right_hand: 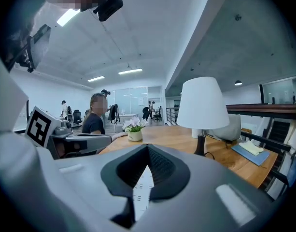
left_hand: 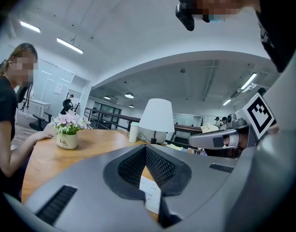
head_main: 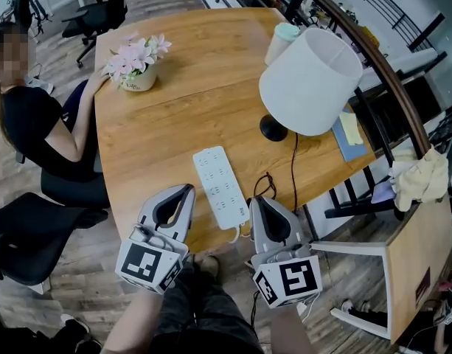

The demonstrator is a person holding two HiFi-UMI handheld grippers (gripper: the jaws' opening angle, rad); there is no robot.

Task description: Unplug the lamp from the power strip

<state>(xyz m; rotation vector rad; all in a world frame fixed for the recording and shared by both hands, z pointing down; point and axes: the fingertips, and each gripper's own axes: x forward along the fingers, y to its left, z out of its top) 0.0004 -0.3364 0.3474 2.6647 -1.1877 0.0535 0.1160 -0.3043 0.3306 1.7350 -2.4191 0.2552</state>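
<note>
A table lamp with a white shade [head_main: 310, 80] and black base [head_main: 273, 128] stands on the right side of the wooden table [head_main: 159, 124]. Its black cord [head_main: 293, 169] runs toward the near edge and curls beside the white power strip [head_main: 220, 186]. Whether the plug sits in a socket I cannot tell. My left gripper [head_main: 186, 191] is shut and empty just left of the strip's near end. My right gripper [head_main: 256, 200] is shut and empty just right of it. The lamp [left_hand: 157, 120] [right_hand: 201, 103] and strip [left_hand: 150, 193] [right_hand: 140, 190] show beyond each gripper [left_hand: 146, 148] [right_hand: 148, 147].
A flower pot [head_main: 139, 63] stands at the far left of the table beside a seated person [head_main: 34, 124]. A lidded cup [head_main: 282, 41] and a blue notebook [head_main: 349, 135] lie behind and right of the lamp. A black chair [head_main: 26, 234] stands left; a white chair with cloth [head_main: 419, 179] stands right.
</note>
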